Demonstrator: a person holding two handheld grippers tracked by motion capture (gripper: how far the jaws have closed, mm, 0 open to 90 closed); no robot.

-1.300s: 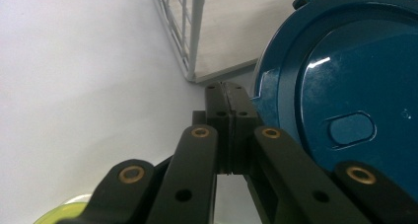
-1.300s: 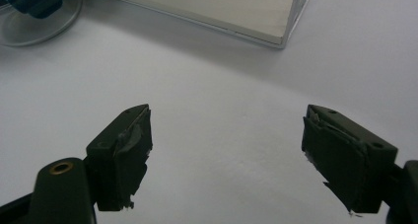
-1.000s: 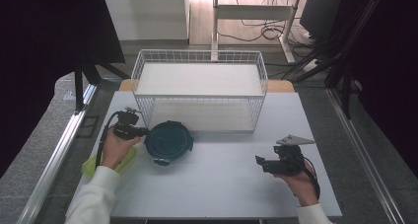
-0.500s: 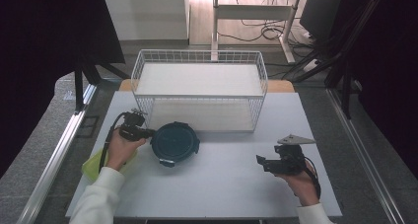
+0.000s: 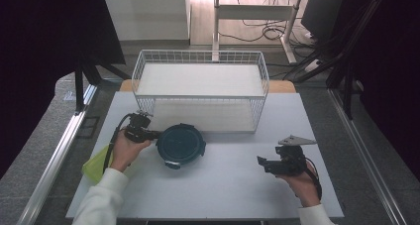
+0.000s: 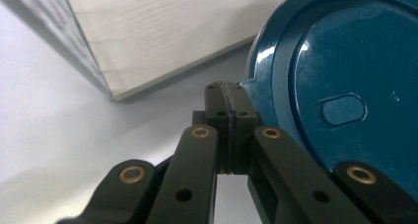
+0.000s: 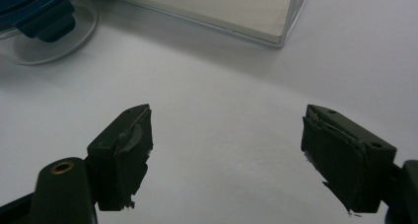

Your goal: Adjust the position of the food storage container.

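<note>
My high view: table (image 5: 223, 185) evenly lit, surround dark. Glare on lid (image 6: 345, 61); near jaws blurred.

Behind: wire basket (image 5: 200, 93) spans the far half of the worktop (image 5: 223, 185).
Middle: blue lidded container (image 5: 181, 144) sits just before the basket.
Between hands: bare worktop.
Left edge: yellow-green cloth (image 5: 95, 163).

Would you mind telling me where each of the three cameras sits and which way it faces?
High view: above the person's side, looking forward and down at the table, wire basket, both forearms and claws.
Left gripper view: rides the left claw, jaws shut at the edge of the blue lid.
Right gripper view: rides the right claw, jaws open over bare table.
Shared: all three show the lidded container and the basket.
</note>
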